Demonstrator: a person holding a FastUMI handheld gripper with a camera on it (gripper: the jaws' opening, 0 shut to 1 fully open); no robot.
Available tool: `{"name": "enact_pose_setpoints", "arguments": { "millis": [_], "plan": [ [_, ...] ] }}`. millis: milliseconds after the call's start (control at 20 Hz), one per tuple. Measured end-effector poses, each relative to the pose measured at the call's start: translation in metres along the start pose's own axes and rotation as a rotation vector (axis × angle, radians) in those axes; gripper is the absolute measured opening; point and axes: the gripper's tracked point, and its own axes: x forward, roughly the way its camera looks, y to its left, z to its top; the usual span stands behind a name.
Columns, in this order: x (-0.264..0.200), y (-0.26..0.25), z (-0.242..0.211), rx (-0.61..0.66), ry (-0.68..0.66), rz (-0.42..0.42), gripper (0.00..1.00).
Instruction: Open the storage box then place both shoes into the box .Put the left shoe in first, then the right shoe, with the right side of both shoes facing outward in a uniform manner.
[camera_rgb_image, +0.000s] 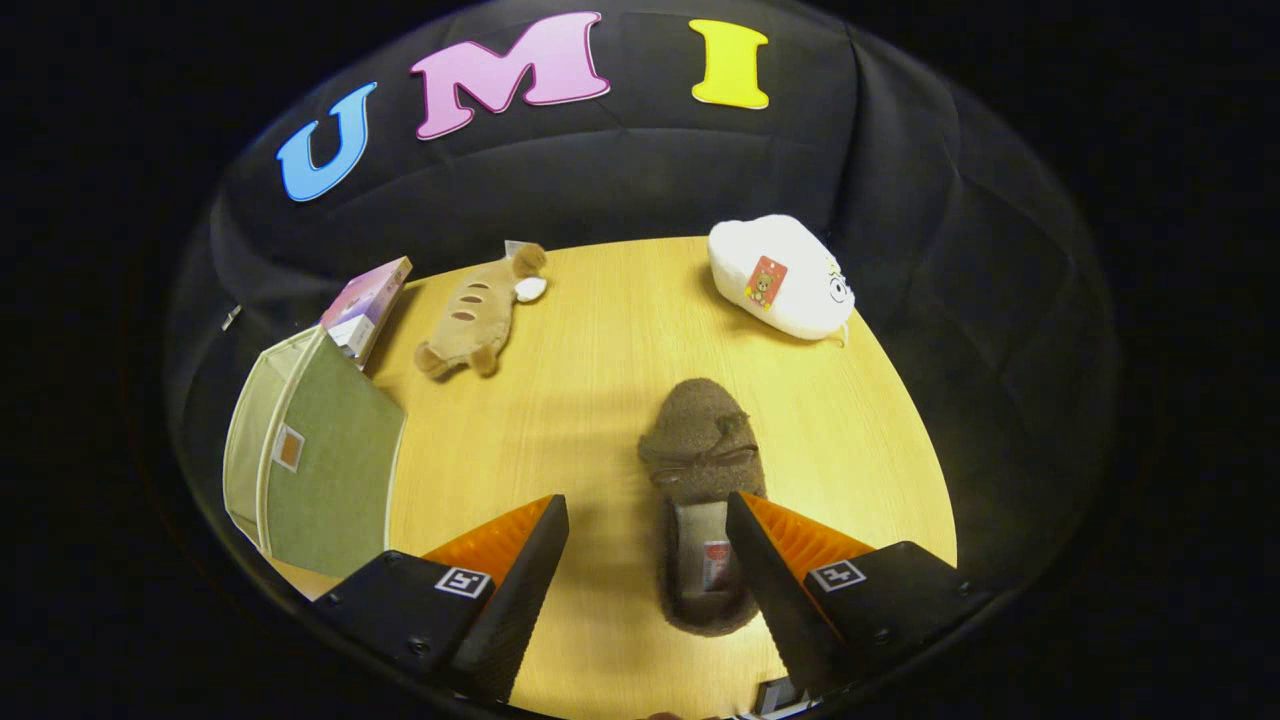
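Hand-held gripper (648, 520) hovers, fingers apart (seemingly untouching), over the brown slipper (703, 470).

Bright overhead light on the wooden table (620, 330), soft shadows, sharp centre, strong fisheye bending toward the edges.

We see a round wooden table (600, 330) against the booth's dark cloth wall; a tan plush animal (478, 312) lies on it near the far left; a white plush toy (780, 277) sits far right; a small purple box (366, 303), perhaps cardboard, stands beside the tan plush.
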Motion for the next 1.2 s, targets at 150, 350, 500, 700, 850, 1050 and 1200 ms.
{"name": "enact_pose_setpoints", "arguments": {
  "millis": [150, 350, 500, 700, 850, 1050, 1200],
  "plan": [
    [0.011, -0.029, -0.008, -0.026, 0.019, -0.023, 0.99],
    [0.027, -0.057, -0.018, -0.032, 0.049, -0.027, 0.99],
    [0.041, -0.065, -0.023, -0.002, 0.066, 0.000, 1.00],
    [0.059, -0.072, -0.031, 0.018, 0.088, 0.029, 1.00],
    [0.073, -0.076, -0.031, 0.069, 0.102, 0.046, 0.99],
    [0.086, -0.070, -0.025, 0.154, 0.099, 0.070, 0.64],
    [0.088, -0.071, -0.027, 0.132, 0.095, 0.055, 0.31]
  ]
}}
